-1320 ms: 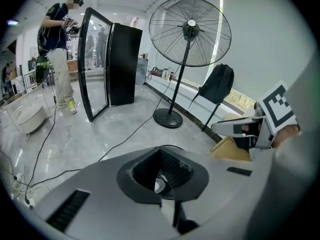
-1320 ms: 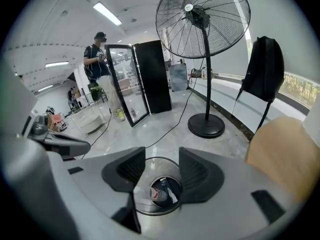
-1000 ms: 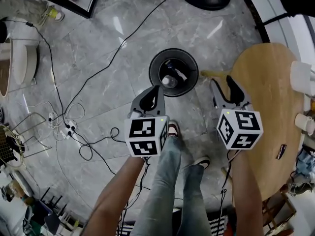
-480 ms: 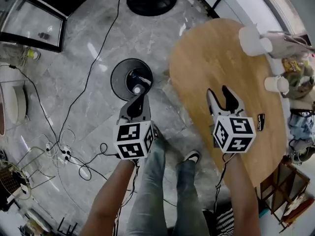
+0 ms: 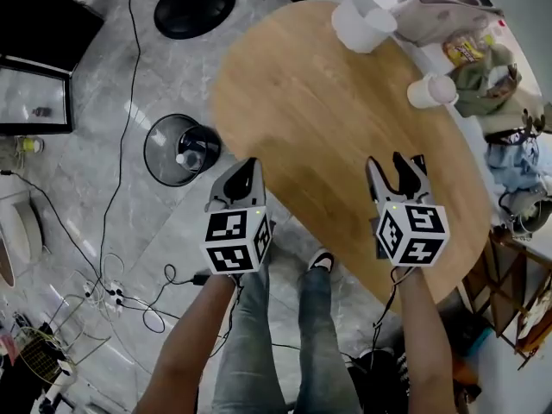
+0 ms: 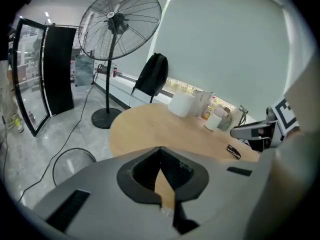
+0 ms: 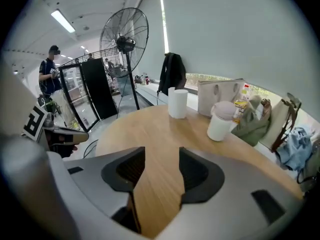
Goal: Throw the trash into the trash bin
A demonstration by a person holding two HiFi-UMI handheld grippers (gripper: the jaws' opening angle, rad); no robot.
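Trash, a bottle (image 5: 191, 158), lies in the bin (image 5: 157, 164) beside the table (image 5: 328, 110), just beyond our left gripper (image 5: 249, 166), whose jaws are together and empty. Our right gripper (image 5: 388, 164) hangs over the table, jaws apart. Only our head view shows the bottle.

Tan wood-grain table (image 5: 310, 119), black mesh bin (image 5: 159, 148), grey marbled floor (image 5: 95, 93).

A grey marble-patterned tile floor (image 5: 95, 171) runs under a rounded light-wood tabletop (image 5: 328, 119). Thin black cables (image 5: 128, 59) trail over the floor toward a white power strip (image 5: 110, 293). A tall black pedestal fan (image 6: 120, 21) stands beside the tabletop, near a black-framed glass-door cabinet (image 6: 35, 79). Behind them rises a pale, blind-covered wall (image 6: 225, 44). A long ceiling strip light (image 7: 62, 20) glows overhead.
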